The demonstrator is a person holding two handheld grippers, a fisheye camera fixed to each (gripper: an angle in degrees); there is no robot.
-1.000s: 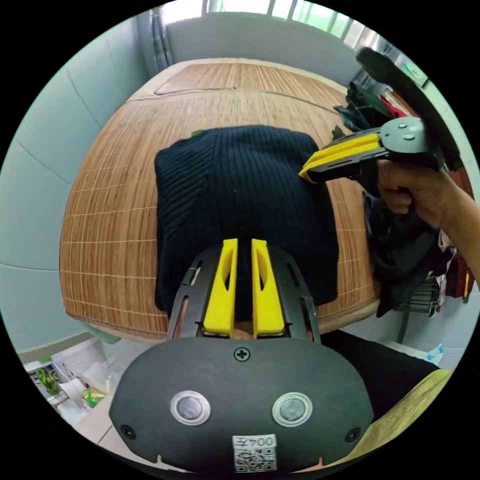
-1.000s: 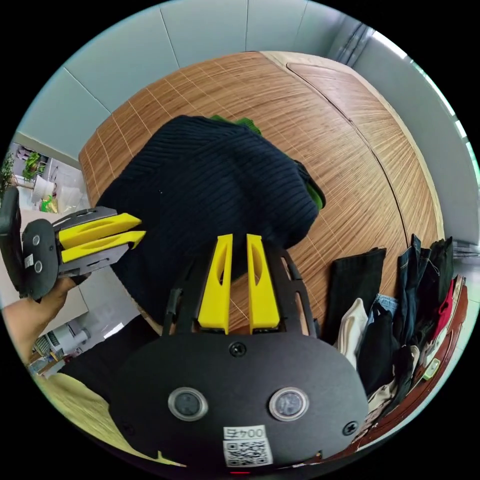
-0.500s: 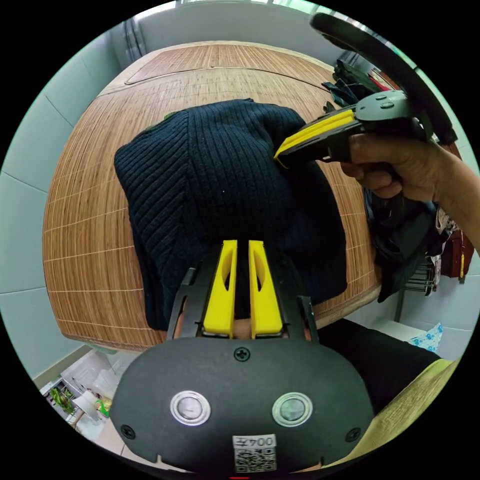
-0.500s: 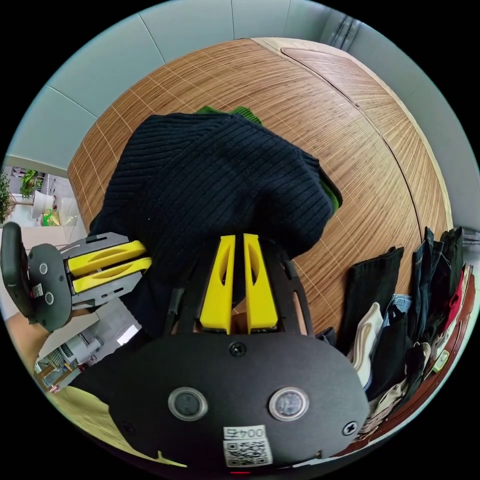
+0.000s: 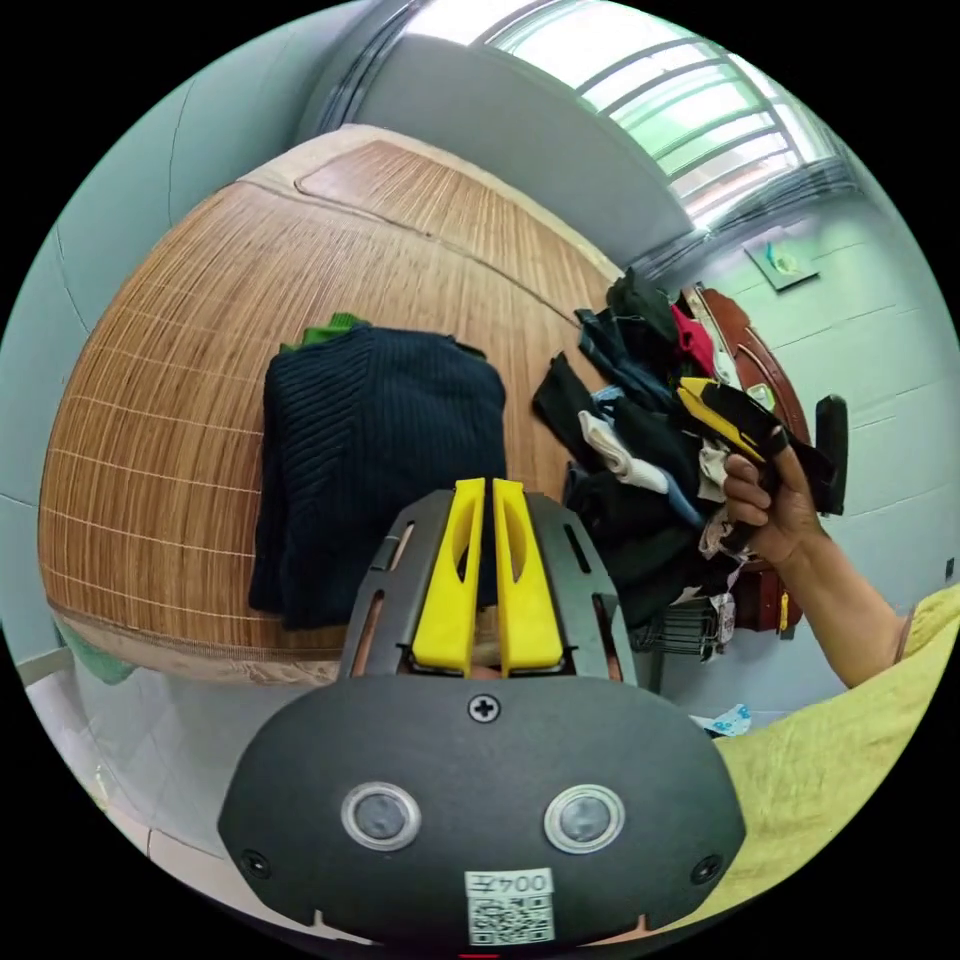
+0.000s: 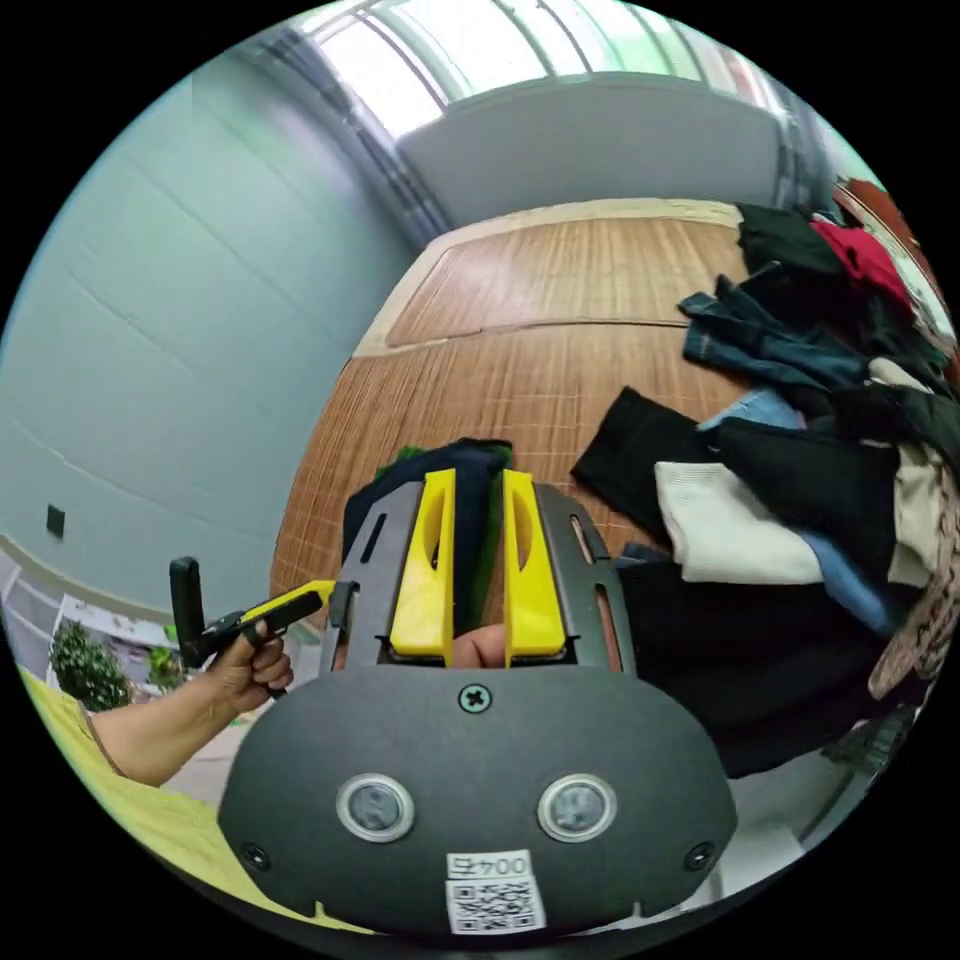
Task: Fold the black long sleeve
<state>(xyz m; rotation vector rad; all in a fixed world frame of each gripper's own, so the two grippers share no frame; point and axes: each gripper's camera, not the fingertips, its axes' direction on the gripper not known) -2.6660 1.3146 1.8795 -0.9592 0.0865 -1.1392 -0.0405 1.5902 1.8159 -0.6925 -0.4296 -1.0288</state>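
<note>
The black long sleeve (image 5: 380,470) lies folded in a neat rectangle on the bamboo mat (image 5: 170,400), on top of a green garment (image 5: 325,330) that peeks out at its far edge. My left gripper (image 5: 488,488) hovers above the sweater's near edge, jaws shut, nothing between them. A hand holds my right gripper (image 5: 695,392) off to the right, over the clothes pile (image 5: 640,450). In the right gripper view, my right gripper (image 6: 478,478) has its jaws slightly apart and empty, with the black long sleeve (image 6: 475,520) behind them. My left gripper (image 6: 322,593) hangs low at the left.
A heap of loose clothes (image 6: 800,470) covers the right side of the mat (image 6: 520,380), among them a white piece (image 6: 730,530) and jeans (image 6: 770,345). Pale walls and a window surround the bed. The person's yellow sleeve (image 5: 850,720) sits low at the right.
Both grippers have drawn back from the sweater, which now lies free on the mat. The right gripper has swung over to the clothes pile and its jaws have parted a little.
</note>
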